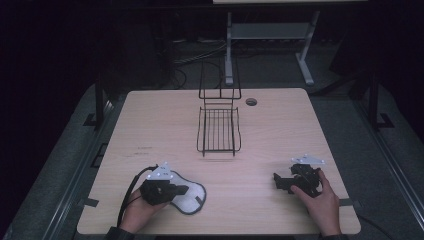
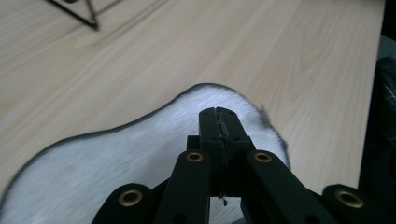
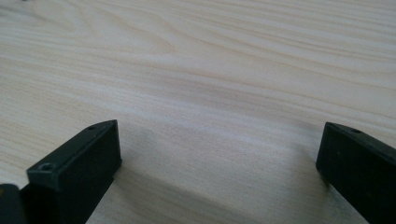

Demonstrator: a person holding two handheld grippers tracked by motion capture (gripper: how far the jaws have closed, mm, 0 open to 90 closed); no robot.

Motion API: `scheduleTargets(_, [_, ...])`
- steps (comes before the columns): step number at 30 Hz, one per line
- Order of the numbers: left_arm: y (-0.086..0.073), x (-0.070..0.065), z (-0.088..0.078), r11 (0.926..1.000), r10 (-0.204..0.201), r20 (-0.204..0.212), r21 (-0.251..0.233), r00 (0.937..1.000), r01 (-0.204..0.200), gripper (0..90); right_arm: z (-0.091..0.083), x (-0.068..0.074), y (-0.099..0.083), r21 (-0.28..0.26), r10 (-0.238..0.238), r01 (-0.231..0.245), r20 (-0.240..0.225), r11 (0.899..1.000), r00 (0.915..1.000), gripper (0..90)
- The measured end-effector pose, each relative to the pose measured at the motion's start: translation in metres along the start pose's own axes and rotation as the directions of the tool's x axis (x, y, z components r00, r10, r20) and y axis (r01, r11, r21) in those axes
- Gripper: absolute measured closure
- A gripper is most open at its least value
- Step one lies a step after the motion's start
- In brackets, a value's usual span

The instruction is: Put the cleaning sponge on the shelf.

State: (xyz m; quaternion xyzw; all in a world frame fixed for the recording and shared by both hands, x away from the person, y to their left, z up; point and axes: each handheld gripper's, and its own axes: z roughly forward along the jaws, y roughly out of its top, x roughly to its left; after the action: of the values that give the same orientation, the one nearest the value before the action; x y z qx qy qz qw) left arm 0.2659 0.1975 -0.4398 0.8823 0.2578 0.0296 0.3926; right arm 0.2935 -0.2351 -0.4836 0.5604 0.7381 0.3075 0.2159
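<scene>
- left gripper: nearest thing in the left gripper view, both black jaws pressed flat together, just a thin seam between the tips, nothing visibly pinched at the tip
- same gripper in high view: at the near left of the table, in the person's left hand, grey three-cornered plate on top, black cable looping off to its left
- its jaws point toward the table's right and sit over the eye mask; whether they touch the fabric, cannot tell
- eye mask: pale grey-white with a dark edge, lying flat on the table at the near left, partly under the left gripper, its lobe sticking out past the jaw tips; a dark strap bit shows at its far edge
- right gripper: jaws spread wide, one block at each side of its view, bare wood between them, nothing held
- right gripper in high view: near right of the table, in the person's right hand, jaws pointing left, well apart from the eye mask
- table: light wood top, small round hole near the far edge
- wire basket: black, upright in the middle of the table toward the far side, well apart from both grippers; a corner of it shows at the top left of the left gripper view
- past the table: dark floor and a grey metal frame
</scene>
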Motion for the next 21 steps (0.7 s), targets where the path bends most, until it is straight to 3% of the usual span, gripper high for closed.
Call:
scheduleTargets(5, [0.000, 0.000, 0.013, 0.9993, 0.006, 0.018, 0.036, 0.9998, -0.006, 89.5, 0.000, 0.000, 0.000, 0.000, 0.000, 0.000, 0.000, 1.000, 1.0000, 0.0])
scheduleTargets(21, [0.019, 0.011, 0.030, 0.9994, 0.009, 0.004, 0.034, 0.9999, -0.010, 89.6, 0.000, 0.000, 0.000, 0.000, -0.001, 0.001, 0.000, 1.000, 1.0000, 0.0])
